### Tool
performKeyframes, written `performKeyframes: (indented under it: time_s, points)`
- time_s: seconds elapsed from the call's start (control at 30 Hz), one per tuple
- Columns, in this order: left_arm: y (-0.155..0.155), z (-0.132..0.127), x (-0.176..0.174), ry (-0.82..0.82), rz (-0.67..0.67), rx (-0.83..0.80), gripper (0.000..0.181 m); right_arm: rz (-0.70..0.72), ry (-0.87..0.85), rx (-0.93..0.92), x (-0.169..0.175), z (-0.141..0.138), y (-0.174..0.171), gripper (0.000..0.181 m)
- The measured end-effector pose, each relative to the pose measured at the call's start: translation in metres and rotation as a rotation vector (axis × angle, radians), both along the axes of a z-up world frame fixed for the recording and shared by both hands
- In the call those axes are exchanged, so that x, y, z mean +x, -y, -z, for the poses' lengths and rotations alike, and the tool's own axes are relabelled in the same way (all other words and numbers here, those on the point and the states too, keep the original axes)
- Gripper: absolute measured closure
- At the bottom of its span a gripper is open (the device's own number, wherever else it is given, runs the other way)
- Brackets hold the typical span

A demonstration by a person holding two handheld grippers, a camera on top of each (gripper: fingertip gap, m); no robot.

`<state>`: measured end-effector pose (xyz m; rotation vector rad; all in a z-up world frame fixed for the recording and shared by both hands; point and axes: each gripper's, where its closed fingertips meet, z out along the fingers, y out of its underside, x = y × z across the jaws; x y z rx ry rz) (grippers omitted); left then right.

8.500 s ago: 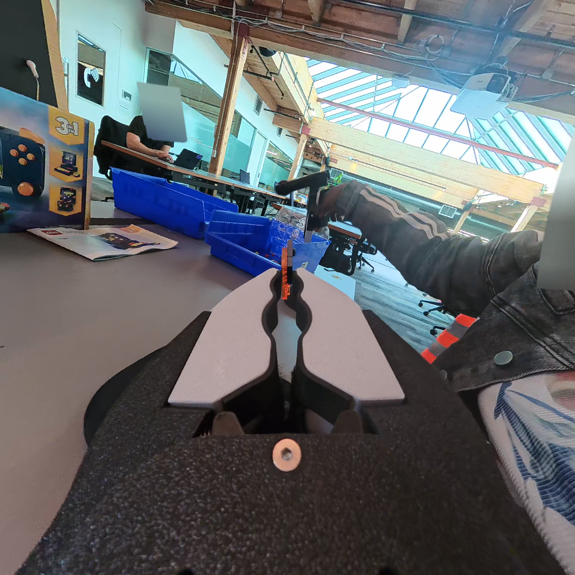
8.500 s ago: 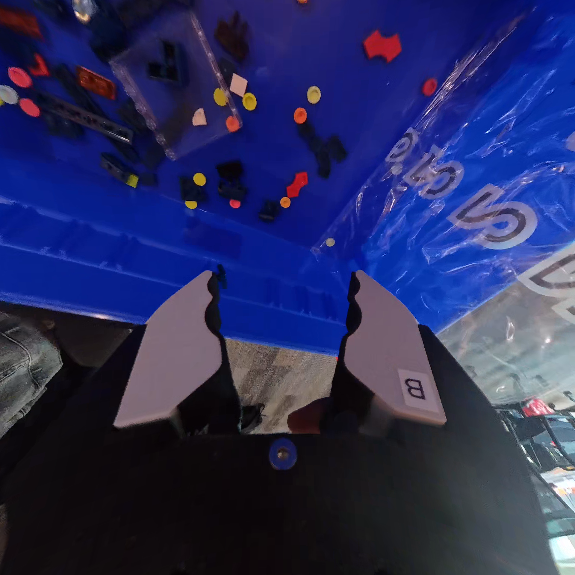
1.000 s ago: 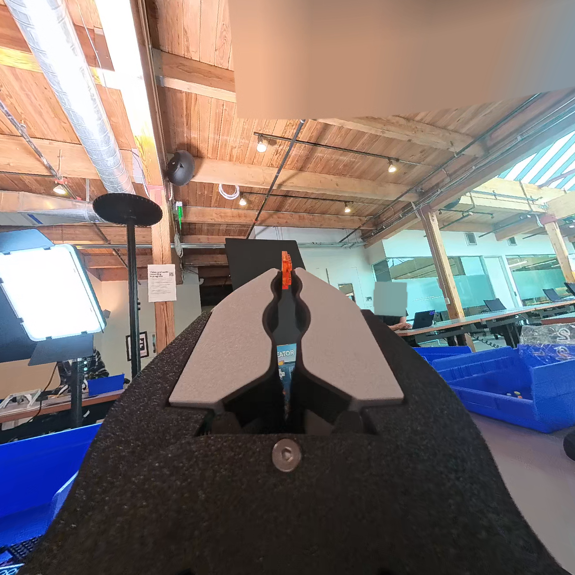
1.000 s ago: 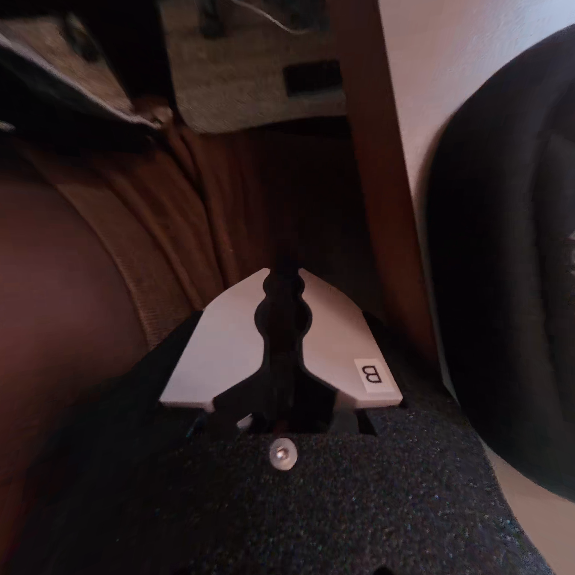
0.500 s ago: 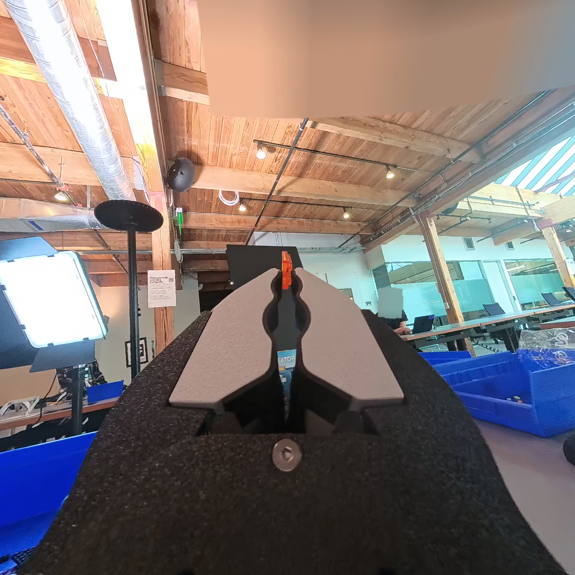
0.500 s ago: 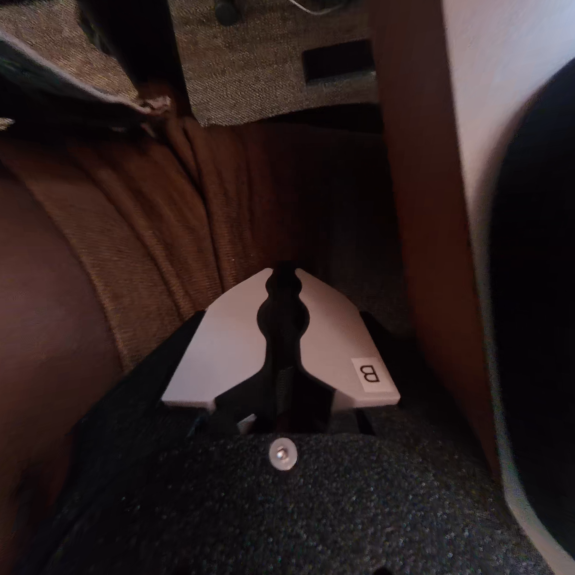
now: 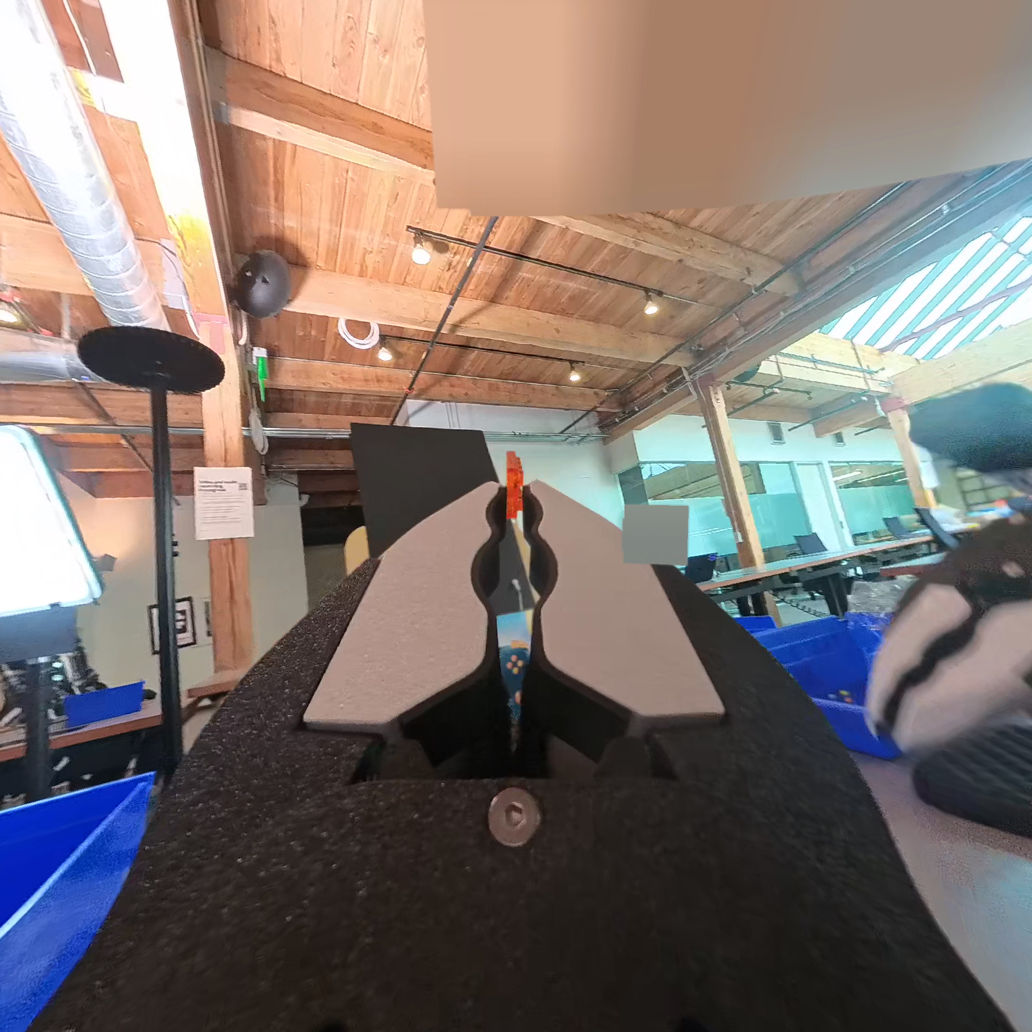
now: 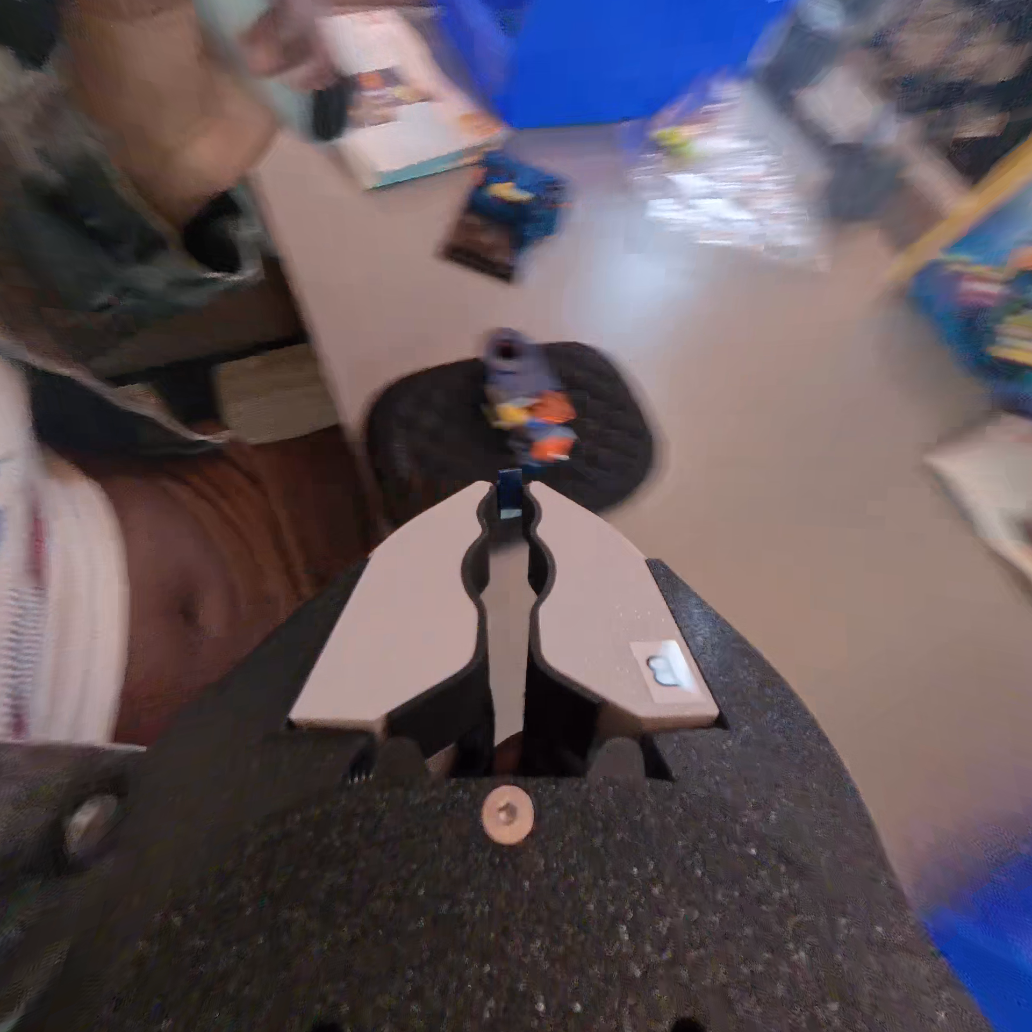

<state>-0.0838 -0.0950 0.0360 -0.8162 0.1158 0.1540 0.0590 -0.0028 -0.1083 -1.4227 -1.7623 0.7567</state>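
Wooden ceiling [image 7: 335, 139] overhead, pale desk [image 8: 726, 447] below, and on that desk a black mat [image 8: 424, 441] to steer by.

Left tongs [image 7: 514, 494] were pressed together on a thin orange piece [image 7: 513, 480], held edge-on and poking out past the tips. Were pointed up and away from the mat, toward the beams and a lit panel [image 7: 33, 519].

Right tongs [image 8: 509, 505] were clamped as well, on a small dark blue piece [image 8: 509, 488]. Hung above the near edge of the mat, tips aimed at it, apart from it as far as the blur allowed.

Sat on the mat: a small build [image 8: 525, 407] in grey, yellow, orange and blue. Too smeared to count its parts.

Beyond the mat lay a booklet [image 8: 402, 128] and a blue bin [image 8: 586, 61]; off to the mat's right, a printed box [image 8: 983, 290].

Only the right wrist view gave the mat, the build and the blue piece. Only the left wrist view gave the orange piece and the room. Caught, too, a blurred shape at its right edge, likely the other tool, and something dark and ribbed under it. Could not tell whether that was the mat.
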Motion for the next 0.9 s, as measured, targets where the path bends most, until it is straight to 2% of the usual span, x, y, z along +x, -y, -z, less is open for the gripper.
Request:
performKeyframes:
  time_s: [0.1, 0.2, 0.3, 0.43, 0.63, 0.7, 0.73, 0.8, 0.9]
  points:
    - [-0.008, 0.001, 0.007, 0.017, 0.050, -0.017, 0.177, 0.247, -0.032, 0.107, 0.051, -0.049, -0.089, 0.173]
    - [-0.017, 0.003, 0.016, 0.005, 0.086, -0.050, 0.177, 0.529, 0.038, 0.177, 0.115, -0.073, -0.185, 0.173]
    - [-0.028, 0.010, 0.024, -0.010, 0.106, -0.087, 0.177, 0.677, 0.161, 0.138, 0.160, -0.057, -0.246, 0.173]
    - [-0.047, 0.021, 0.031, 0.003, 0.158, -0.140, 0.177, 0.756, 0.228, 0.053, 0.189, -0.030, -0.293, 0.169]
    - [-0.069, 0.031, 0.043, -0.005, 0.223, -0.210, 0.177, 0.779, 0.241, -0.023, 0.202, -0.012, -0.320, 0.146]
    - [-0.076, 0.032, 0.048, 0.021, 0.273, -0.224, 0.177, 0.808, 0.198, -0.024, 0.198, -0.016, -0.324, 0.139]
    - [-0.080, 0.033, 0.051, 0.052, 0.326, -0.236, 0.177, 0.777, 0.129, -0.034, 0.185, -0.023, -0.318, 0.137]
    - [-0.086, 0.033, 0.062, 0.143, 0.511, -0.255, 0.177, 0.612, -0.087, -0.085, 0.138, -0.048, -0.286, 0.136]
    - [-0.093, 0.026, 0.069, 0.383, 0.852, -0.271, 0.177, 0.197, -0.449, -0.212, 0.060, -0.097, -0.194, 0.133]
